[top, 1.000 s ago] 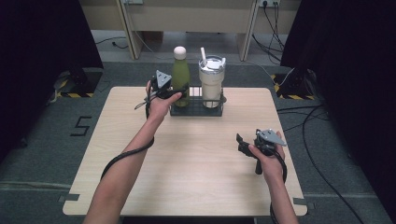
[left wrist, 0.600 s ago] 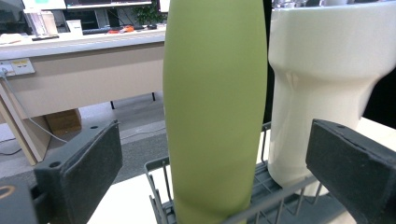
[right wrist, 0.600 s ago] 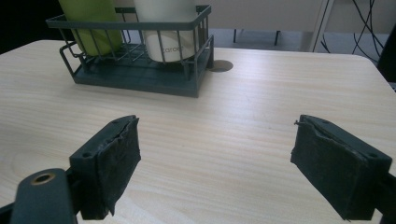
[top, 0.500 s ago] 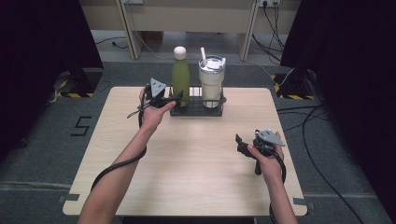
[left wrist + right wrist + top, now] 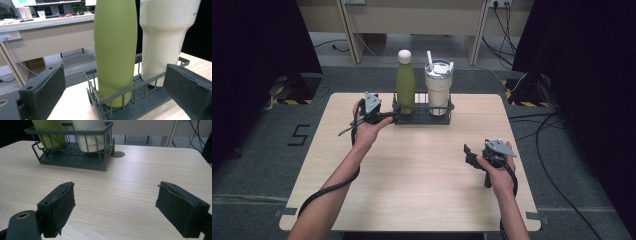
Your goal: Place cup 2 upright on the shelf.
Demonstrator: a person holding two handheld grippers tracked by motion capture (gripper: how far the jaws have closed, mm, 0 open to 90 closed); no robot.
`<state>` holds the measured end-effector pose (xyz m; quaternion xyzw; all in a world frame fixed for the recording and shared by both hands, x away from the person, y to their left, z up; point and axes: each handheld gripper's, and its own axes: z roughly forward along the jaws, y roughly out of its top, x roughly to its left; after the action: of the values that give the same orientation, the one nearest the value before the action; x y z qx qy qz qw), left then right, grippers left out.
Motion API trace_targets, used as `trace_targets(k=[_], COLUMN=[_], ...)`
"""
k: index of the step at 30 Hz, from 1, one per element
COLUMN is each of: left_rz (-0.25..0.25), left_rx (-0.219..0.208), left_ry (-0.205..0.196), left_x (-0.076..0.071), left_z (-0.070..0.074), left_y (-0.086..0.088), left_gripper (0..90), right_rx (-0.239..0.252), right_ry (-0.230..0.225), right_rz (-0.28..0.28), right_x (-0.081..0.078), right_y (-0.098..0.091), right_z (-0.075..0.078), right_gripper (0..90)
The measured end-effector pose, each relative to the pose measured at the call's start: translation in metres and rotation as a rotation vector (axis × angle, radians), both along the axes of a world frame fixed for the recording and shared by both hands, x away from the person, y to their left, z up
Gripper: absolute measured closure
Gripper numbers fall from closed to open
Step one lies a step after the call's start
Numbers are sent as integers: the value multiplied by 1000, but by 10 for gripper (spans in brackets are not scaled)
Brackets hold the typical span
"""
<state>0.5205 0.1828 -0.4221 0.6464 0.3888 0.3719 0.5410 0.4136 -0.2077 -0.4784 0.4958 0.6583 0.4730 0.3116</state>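
Green bottle is standing upright in the wire rack at upper centre, beside the white tumbler. Left claw is backing leftward off it, wide open and empty, which suggests the bottle is already placed. Right claw is idling open at lower right over the desk.

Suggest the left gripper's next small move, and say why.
Probably draw the left gripper further back from the rack: its jaws are open, pads clear of the green bottle, which stands upright inside beside the white tumbler, and the hand has been moving away.
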Motion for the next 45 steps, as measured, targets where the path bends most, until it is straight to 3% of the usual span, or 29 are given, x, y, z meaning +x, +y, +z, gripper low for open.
trace_targets(k=[17,30,45], left_rz=[5,28,28], left_rx=[24,35,43], left_ry=[6,20,34], left_x=[-29,-52,-85], left_z=[-9,-26,-48], left_y=[24,51,67], left_gripper=[34,35,36], right_rx=[0,-2,-3], right_ry=[-1,2,1], right_rz=[-6,-5,-9], right_x=[-1,-2,-1], right_y=[-1,0,-1], right_z=[0,0,0], right_gripper=[149,149,149])
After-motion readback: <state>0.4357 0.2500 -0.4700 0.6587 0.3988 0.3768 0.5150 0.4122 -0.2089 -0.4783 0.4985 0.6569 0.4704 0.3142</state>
